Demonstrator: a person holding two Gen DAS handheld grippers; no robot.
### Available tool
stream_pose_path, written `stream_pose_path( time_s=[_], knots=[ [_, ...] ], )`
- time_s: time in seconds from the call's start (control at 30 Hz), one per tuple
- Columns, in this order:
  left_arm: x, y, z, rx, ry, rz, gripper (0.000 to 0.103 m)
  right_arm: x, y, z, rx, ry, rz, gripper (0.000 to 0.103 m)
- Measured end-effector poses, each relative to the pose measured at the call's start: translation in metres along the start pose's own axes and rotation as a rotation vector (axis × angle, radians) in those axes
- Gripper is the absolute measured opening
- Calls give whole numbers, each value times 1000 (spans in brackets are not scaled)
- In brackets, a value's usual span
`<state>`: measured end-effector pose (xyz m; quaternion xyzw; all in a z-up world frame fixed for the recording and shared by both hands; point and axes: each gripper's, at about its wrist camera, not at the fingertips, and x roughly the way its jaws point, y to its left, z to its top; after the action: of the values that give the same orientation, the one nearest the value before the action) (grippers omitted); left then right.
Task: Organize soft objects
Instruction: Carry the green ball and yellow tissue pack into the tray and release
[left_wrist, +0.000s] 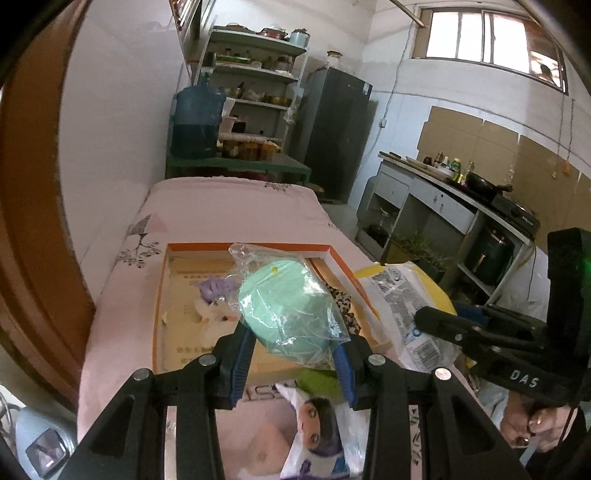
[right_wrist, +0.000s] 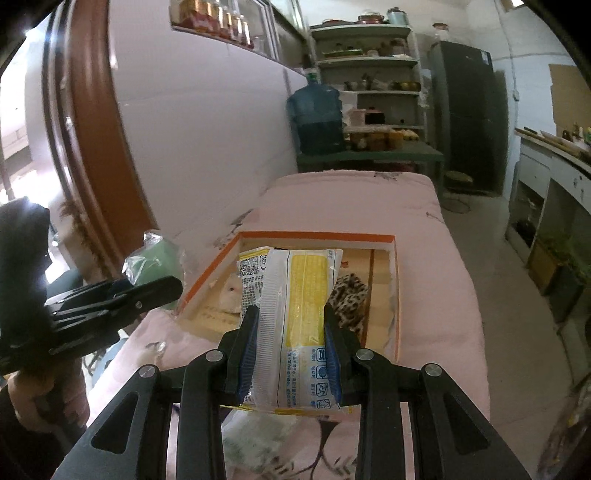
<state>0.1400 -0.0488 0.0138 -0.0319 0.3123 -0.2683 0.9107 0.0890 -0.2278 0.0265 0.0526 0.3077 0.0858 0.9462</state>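
We've got both hands loaded. The left gripper (left_wrist: 293, 349) has its fingers clamped on a mint-green soft item in a clear plastic bag (left_wrist: 286, 308); the right gripper (right_wrist: 290, 345) has its fingers pinched on a yellow-and-white sealed packet (right_wrist: 295, 295), gripped across its narrow width.

Target, as we read the task: the orange-rimmed shallow box (right_wrist: 317, 236) lying on the pink bed cover (right_wrist: 436, 266). It already holds a leopard-print soft item (right_wrist: 351, 299), a whitish plush and a purple piece (left_wrist: 214, 290).

Key relation: in both wrist views the box sits straight ahead of and below the fingers, mid-frame, so each load hangs over its near half. The packet's long axis runs away from the right gripper, along the fingers' line, toward the upper middle of the frame, roughly parallel w/ the box's side walls, so it should go in w/o turning. The green bag is rounder; no clear axis.

In the left view the right gripper shows at right of frame, w/ its packet over the box's right corner; in the right view the left gripper is at left edge, bag just outside the box's left wall. Neither looks clearly nearer. More bagged items lie on the bed cover under the grippers, lower frame.
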Motion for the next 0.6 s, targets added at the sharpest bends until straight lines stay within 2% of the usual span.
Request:
stream_pose_path(
  time_s=[0.6],
  knots=[
    [67, -6, 33, -10, 64, 7, 40, 60, -37, 35, 12, 34, -38, 33]
  ],
)
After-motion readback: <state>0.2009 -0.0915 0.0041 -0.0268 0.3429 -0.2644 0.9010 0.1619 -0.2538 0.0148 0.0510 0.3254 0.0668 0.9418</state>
